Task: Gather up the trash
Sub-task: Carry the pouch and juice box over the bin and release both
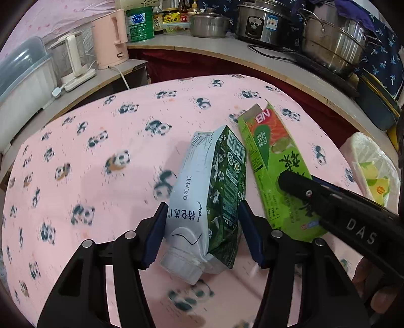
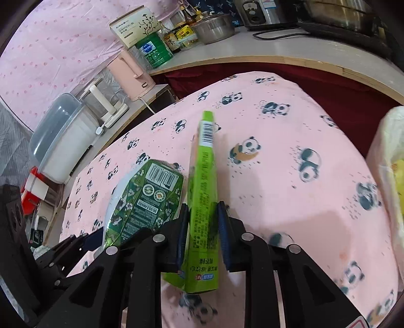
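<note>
A white-and-green milk carton (image 1: 202, 181) with a screw cap lies on the pink panda tablecloth (image 1: 101, 156). It sits between the fingers of my left gripper (image 1: 203, 234), and both blue pads touch its sides. Beside it on the right is a flat bright-green snack box (image 1: 272, 161). My right gripper (image 2: 203, 234) is shut on the box (image 2: 203, 191), with a pad against each broad face and the narrow barcode side facing the camera. In the right wrist view the carton (image 2: 146, 199) shows at the left, with a left gripper fingertip (image 2: 96, 239) beside it.
A bin lined with a white bag (image 1: 366, 161) stands off the table's right edge, with yellow-green trash inside; the bin (image 2: 388, 156) also shows in the right wrist view. Behind are a counter with pots (image 1: 335, 48), a rice cooker (image 1: 262, 22), a pink kettle (image 1: 111, 37) and jars.
</note>
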Tool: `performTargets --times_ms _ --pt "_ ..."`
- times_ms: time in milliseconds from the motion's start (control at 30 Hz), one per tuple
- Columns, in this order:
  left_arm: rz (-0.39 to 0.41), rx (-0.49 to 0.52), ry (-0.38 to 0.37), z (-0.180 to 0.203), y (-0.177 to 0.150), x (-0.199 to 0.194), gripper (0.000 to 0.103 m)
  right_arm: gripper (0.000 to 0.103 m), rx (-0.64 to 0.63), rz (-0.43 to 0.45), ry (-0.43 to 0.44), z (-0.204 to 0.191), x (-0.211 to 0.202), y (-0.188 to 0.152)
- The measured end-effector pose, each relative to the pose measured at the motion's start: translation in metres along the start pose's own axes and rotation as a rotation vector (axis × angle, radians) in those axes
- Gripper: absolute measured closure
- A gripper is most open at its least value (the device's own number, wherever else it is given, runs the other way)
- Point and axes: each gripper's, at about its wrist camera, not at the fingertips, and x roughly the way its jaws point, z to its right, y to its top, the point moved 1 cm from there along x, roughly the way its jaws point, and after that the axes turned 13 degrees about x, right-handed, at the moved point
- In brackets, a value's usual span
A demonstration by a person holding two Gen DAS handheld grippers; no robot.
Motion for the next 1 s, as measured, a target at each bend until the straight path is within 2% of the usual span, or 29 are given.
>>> performTargets --times_ms 167,433,700,1000 --pt "-0.021 -0.027 -0.029 0.021 -0.014 -0.016 0.054 0.082 0.009 0.023 -0.016 0.016 -0.032 -0.013" --pt "-0.029 -0.015 -0.053 0.066 -0.028 -0.044 0.058 0.082 0.020 0.077 -0.046 0.042 -0.086 -0.032" --pt "0.000 0.021 -0.072 0.104 -0.026 -0.072 0.064 0.082 0.046 0.144 -0.060 0.069 -0.137 -0.041" --pt "0.038 0.079 -0.094 0.146 -0.017 -0.093 0.065 0.082 0.085 0.215 -0.071 0.097 -0.183 -0.044"
